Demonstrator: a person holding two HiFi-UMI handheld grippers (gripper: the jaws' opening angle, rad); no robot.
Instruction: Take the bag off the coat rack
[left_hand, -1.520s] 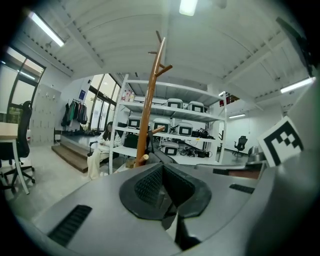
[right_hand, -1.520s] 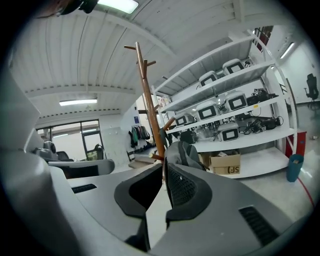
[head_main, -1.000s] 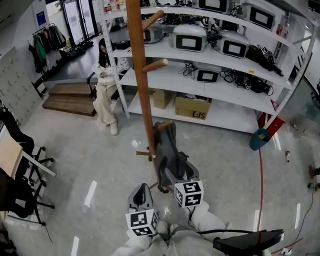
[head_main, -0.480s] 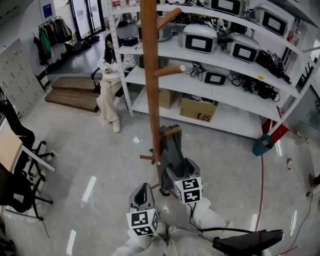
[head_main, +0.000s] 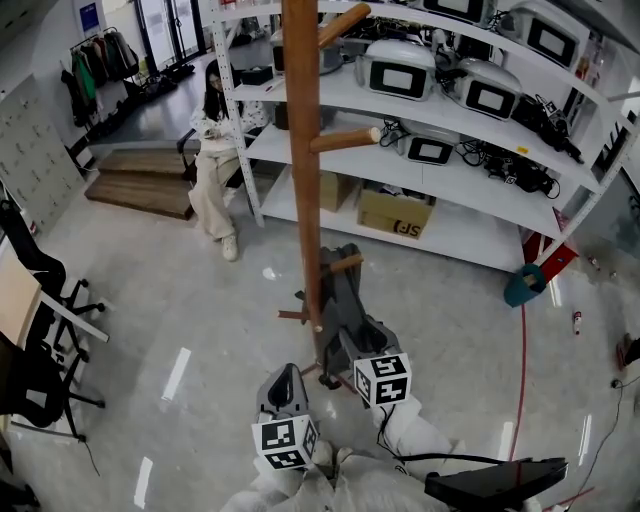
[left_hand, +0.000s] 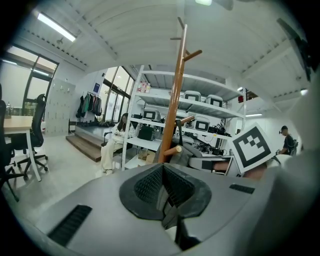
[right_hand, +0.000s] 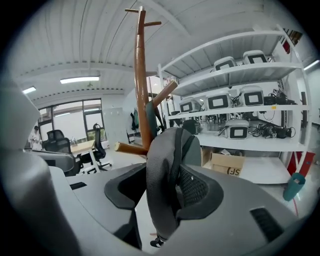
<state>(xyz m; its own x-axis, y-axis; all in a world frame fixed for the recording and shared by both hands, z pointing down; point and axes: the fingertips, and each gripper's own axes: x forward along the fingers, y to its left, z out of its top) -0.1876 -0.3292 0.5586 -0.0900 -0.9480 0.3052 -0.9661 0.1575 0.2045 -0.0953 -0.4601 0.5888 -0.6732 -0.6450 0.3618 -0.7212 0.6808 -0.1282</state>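
On coat rack (head_main: 303, 200), bag (head_main: 343, 300) in right tongs (right_hand: 170, 190), box (head_main: 390, 212) marked SF

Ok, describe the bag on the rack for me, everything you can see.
The bag is a grey fabric backpack with darker trim. It hangs upright from a low peg, close against the wooden coat rack. Its padded mesh strap stands between the right tongs, which are closed on it.

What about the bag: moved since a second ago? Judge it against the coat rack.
No. The bag still hangs on the same low peg of the coat rack, not lifted off.
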